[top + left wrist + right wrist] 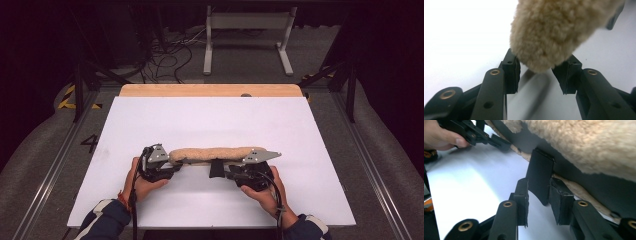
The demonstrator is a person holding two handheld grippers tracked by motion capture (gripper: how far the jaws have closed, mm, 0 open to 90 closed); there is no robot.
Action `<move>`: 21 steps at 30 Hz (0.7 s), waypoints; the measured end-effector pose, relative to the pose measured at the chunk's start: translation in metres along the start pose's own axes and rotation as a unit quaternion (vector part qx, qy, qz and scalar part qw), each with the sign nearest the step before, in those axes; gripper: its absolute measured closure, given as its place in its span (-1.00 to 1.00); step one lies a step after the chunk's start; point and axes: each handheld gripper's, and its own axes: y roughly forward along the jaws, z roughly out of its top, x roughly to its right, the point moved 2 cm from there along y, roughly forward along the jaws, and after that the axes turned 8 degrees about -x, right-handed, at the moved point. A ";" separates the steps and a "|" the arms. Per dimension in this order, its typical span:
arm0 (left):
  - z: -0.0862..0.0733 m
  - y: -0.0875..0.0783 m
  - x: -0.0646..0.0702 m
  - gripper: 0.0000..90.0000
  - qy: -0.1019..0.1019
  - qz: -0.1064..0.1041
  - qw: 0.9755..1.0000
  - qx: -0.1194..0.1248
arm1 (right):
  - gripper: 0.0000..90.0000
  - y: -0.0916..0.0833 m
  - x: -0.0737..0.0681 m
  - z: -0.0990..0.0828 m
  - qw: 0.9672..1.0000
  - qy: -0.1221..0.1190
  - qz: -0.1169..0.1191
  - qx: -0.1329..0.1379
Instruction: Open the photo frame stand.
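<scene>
The long fleecy roll (215, 153) lies crosswise near the middle of the white counter (210, 115), nearer its front edge. The left gripper (540, 72) clasps its left end between both jaws. The right gripper (540, 195) stands with its jaws either side of a black strap (539, 178) under the roll; I cannot tell whether they press it.

**Black grippers, striped sleeves**

Each black gripper, left (176, 163) and right (220, 170), carries a grey three-cornered plate and trails a black cable. Brass-ringed pivots stud the jaw links. Dark sleeves show white stripes; an orange band circles the left wrist
</scene>
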 end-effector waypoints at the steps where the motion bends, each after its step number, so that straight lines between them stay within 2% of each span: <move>1: -0.002 -0.003 -0.001 0.29 0.000 0.000 1.000 0.003 | 0.57 0.000 0.000 0.000 1.000 0.000 0.000 0.000; 4: -0.004 -0.008 -0.001 0.27 -0.002 0.000 1.000 0.009 | 0.59 -0.005 0.001 -0.003 1.000 -0.004 -0.008 0.002; 10: -0.007 -0.022 -0.002 0.21 0.011 0.004 0.999 0.031 | 0.64 -0.019 0.004 -0.008 0.999 -0.013 -0.028 0.011; 12: -0.007 -0.027 -0.001 0.21 0.031 0.024 0.999 0.034 | 0.64 -0.025 0.006 -0.011 0.999 -0.017 -0.037 0.018; 13: -0.007 -0.029 -0.001 0.19 0.038 0.027 0.998 0.035 | 0.60 -0.029 0.008 -0.014 0.999 -0.020 -0.045 0.021; 14: -0.007 -0.032 -0.001 0.15 0.039 0.022 0.998 0.045 | 0.57 -0.035 0.010 -0.017 0.998 -0.023 -0.060 0.024; 18: -0.008 -0.033 -0.002 0.08 0.041 0.013 0.998 0.051 | 0.59 -0.044 0.016 -0.024 0.997 -0.018 -0.075 0.028; 19: -0.008 -0.034 -0.003 0.03 0.038 0.009 0.998 0.055 | 0.58 -0.053 0.021 -0.032 0.996 -0.007 -0.086 0.033; 21: -0.008 -0.035 -0.003 -0.02 0.035 0.005 0.998 0.061 | 0.52 -0.057 0.026 -0.038 0.996 0.010 -0.084 0.039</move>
